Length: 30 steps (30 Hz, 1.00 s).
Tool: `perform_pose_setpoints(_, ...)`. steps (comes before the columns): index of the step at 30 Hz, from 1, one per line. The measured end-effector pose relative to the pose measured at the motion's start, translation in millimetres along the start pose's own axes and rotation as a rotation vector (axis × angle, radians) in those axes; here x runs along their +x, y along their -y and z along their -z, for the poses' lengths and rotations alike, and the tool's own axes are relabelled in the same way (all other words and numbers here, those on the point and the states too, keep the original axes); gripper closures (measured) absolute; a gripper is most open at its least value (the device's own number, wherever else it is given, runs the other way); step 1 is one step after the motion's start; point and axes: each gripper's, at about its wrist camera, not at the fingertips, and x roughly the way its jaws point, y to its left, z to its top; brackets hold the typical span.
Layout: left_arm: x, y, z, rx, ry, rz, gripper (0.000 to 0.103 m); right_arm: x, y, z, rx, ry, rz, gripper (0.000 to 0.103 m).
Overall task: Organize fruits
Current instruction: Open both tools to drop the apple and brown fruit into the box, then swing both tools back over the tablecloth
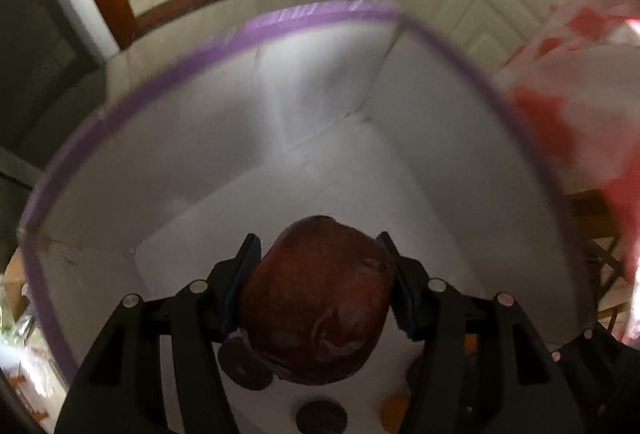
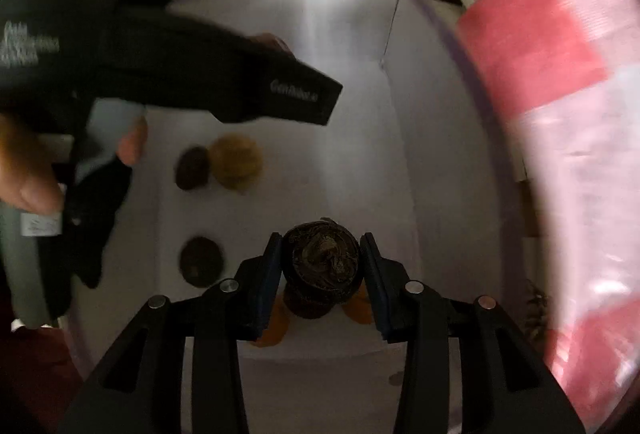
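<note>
Both grippers point down into the bin [image 1: 120, 102], a white box with a purple rim. The left gripper [image 1: 318, 270] has its fingers clamped on an apple [image 1: 316, 302]; the right gripper [image 2: 322, 266] grips a dark fruit [image 2: 324, 258]. More fruits [image 2: 236, 162] lie on the bin floor.

Dark red apple [image 1: 316, 298] gripped above white purple-rimmed bin [image 1: 132, 102], dark brown fruits [image 2: 200, 261] on its floor
</note>
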Motion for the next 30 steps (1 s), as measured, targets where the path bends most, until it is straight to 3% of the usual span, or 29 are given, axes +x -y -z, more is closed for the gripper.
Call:
perform_pose_setpoints(7, 13.1, -3.7, 5.6, 0.006, -0.037, -0.034, 0.043, 6.2, -1.7, 0.3, 0.014, -0.006, 0.012, 0.062)
perform_pose_setpoints(8, 11.0, -3.4, 4.9, 0.005, -0.027, -0.040, 0.043, 4.6, -2.6, 0.8, 0.013, 0.000, 0.016, 0.057)
perform_pose_setpoints(9, 7.9, -3.4, 4.3, 0.006, -0.016, -0.050, 0.040, 0.3, -4.0, 0.8, 0.015, 0.014, 0.019, 0.051)
perform_pose_setpoints(10, 6.3, -3.6, 4.5, 0.007, -0.009, -0.058, 0.030, -6.6, -6.8, 3.1, 0.020, 0.033, 0.017, 0.042)
perform_pose_setpoints(12, -1.8, -4.6, 3.7, 0.004, 0.015, -0.092, 0.024, -27.1, -4.0, 8.7, 0.037, 0.077, -0.003, 0.040)
perform_pose_setpoints(15, -44.0, -0.5, 0.1, 0.005, 0.156, -0.154, 0.024, -78.6, 0.1, 19.9, 0.051, 0.189, -0.048, 0.040)
perform_pose_setpoints(17, -94.5, 7.5, -0.9, -0.007, 0.353, -0.173, 0.020, -122.2, 4.1, 31.1, 0.068, 0.301, -0.110, 0.036)
perform_pose_setpoints(19, -155.4, 26.1, 1.6, -0.003, 0.591, -0.162, 0.001, -180.8, 20.2, 52.2, 0.101, 0.463, -0.154, 0.030)
perform_pose_setpoints(21, -194.2, 47.3, 6.4, 0.022, 0.735, -0.124, 0.001, -222.5, 37.7, 73.9, 0.134, 0.585, -0.148, 0.020)
perform_pose_setpoints(22, -220.0, 69.5, 12.5, 0.070, 0.818, -0.071, 0.001, -250.5, 54.2, 94.4, 0.180, 0.668, -0.114, 0.019)
perform_pose_setpoints(24, -241.8, 110.9, 15.7, 0.148, 0.864, 0.016, 0.001, -276.3, 78.3, 117.9, 0.258, 0.750, -0.052, 0.016)
perform_pose_setpoints(27, -256.9, 180.9, 18.8, 0.307, 0.830, 0.195, 0.001, -298.3, 133.3, 170.4, 0.462, 0.802, 0.090, 0.016)
perform_pose_setpoints(30, -247.3, 264.7, 28.9, 0.429, 0.682, 0.364, 0.001, -308.0, 188.8, 224.6, 0.701, 0.786, 0.237, 0.016)
